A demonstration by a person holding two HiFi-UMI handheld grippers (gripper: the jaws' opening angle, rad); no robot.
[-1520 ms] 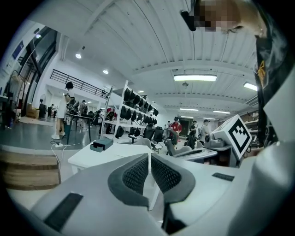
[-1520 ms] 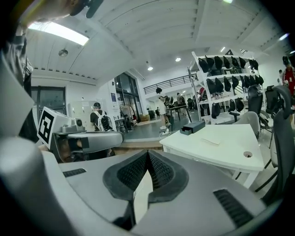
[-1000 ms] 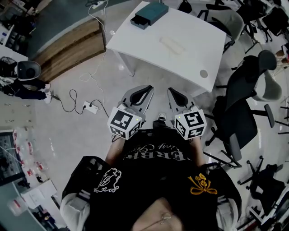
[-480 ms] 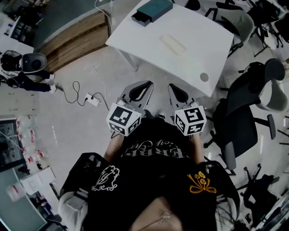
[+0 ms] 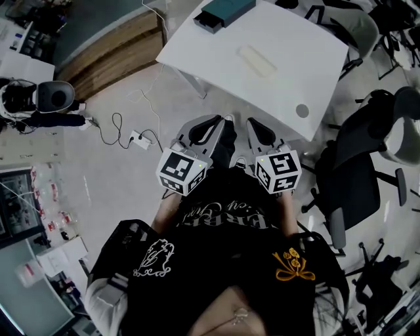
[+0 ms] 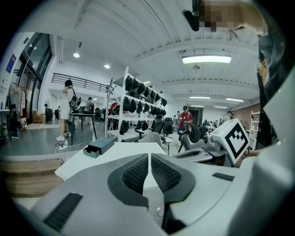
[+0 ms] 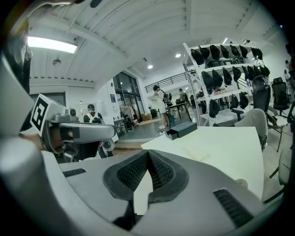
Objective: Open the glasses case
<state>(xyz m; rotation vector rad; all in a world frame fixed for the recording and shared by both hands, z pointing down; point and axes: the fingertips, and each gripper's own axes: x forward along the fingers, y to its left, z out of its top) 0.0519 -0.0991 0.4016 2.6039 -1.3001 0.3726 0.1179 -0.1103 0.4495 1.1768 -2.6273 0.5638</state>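
Note:
A pale, flat oblong glasses case [image 5: 257,60] lies closed near the middle of the white table [image 5: 295,72]; in the right gripper view it shows faintly [image 7: 199,153]. My left gripper [image 5: 217,123] and right gripper [image 5: 252,124] are held side by side in front of my chest, short of the table's near edge, well apart from the case. Both are shut with nothing between the pads. The left gripper [image 6: 149,156] looks along the tabletop, and the right gripper [image 7: 148,152] does too.
A dark teal box [image 5: 223,12] with a pulled-out drawer sits at the table's far left corner. A round cap [image 5: 302,110] is set in the table's near right corner. Office chairs [image 5: 357,177] crowd the right. A power strip and cable [image 5: 138,139] lie on the floor at left.
I have stepped toward the table: both grippers advanced together and now sit just before its near edge. Their jaws stayed shut.

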